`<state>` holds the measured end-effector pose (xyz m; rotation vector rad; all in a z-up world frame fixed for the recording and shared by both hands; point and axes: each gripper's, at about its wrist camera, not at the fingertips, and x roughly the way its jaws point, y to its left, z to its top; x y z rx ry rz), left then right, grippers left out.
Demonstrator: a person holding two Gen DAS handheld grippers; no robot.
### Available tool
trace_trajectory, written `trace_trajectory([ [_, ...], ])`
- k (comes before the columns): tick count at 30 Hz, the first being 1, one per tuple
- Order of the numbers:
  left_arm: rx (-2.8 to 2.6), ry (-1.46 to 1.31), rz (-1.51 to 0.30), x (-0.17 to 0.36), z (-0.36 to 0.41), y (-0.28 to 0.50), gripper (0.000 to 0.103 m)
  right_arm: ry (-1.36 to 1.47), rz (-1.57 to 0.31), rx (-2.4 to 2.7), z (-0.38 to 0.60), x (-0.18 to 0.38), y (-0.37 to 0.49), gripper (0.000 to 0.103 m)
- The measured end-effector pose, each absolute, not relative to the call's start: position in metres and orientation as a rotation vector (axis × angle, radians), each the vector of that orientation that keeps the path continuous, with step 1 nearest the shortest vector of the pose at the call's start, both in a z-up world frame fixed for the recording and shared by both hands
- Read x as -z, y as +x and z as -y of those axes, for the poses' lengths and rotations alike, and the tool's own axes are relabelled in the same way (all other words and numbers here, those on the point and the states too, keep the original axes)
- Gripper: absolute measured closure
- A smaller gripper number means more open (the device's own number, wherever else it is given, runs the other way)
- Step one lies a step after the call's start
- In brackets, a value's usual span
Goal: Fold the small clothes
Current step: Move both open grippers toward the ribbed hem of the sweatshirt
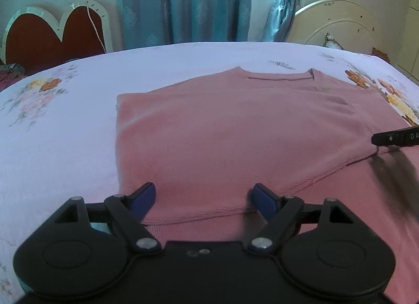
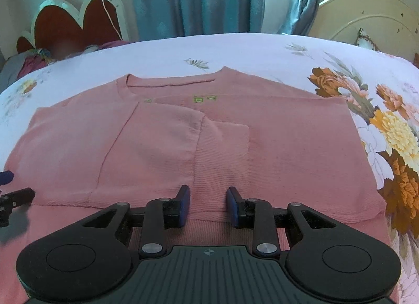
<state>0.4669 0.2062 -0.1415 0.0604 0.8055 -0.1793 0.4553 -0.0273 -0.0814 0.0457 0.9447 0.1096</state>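
Note:
A pink knit sweater (image 1: 222, 134) lies flat on the bed, neckline at the far side and both sleeves folded in across its front. My left gripper (image 1: 204, 200) stands wide open over the sweater's near left hem, its blue pads on either side of flat fabric without pinching it. The right wrist view shows the sweater (image 2: 288, 147) with a ribbed cuff (image 2: 222, 152) running toward my right gripper (image 2: 208, 205). Its jaws stand narrowly apart over the cuff and hem, which lie flat between the pads. The right gripper's fingertip (image 1: 392, 139) shows at the sweater's right edge.
The bed sheet (image 1: 65, 134) is pale lilac with flower prints (image 2: 392, 131). A red heart-shaped board (image 1: 52, 37) and a cream round headboard (image 1: 340, 24) stand behind the bed, with teal curtains (image 1: 196, 3) between. Bunched clothes (image 2: 34, 60) lie at the far left.

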Motion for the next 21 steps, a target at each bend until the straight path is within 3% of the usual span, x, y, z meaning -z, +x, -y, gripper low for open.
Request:
trace_trajectory([
  [7, 0.116, 0.091, -0.845, 0.137, -0.196, 0.47, 0.018, 0.045, -0.941, -0.144, 0.033, 0.076, 0.454, 0.073],
  [13, 0.038, 0.156, -0.858, 0.125, -0.185, 0.449, 0.006, 0.122, -0.888, -0.126, 0.072, 0.049, 0.412, 0.073],
  [15, 0.018, 0.19, -0.876, 0.126, -0.18, 0.438, 0.006, 0.13, -0.875, -0.108, 0.091, 0.041, 0.392, 0.049],
  [16, 0.007, 0.2, -0.882, 0.126, -0.179, 0.431, 0.006, 0.133, -0.854, -0.102, 0.1, 0.037, 0.381, 0.032],
  [19, -0.002, 0.188, -0.871, 0.12, -0.179, 0.406, 0.006, 0.149, -0.855, -0.091, 0.13, 0.028, 0.352, 0.032],
  [21, -0.001, 0.157, -0.876, 0.118, -0.183, 0.385, 0.013, 0.178, -0.864, -0.086, 0.15, 0.024, 0.332, 0.033],
])
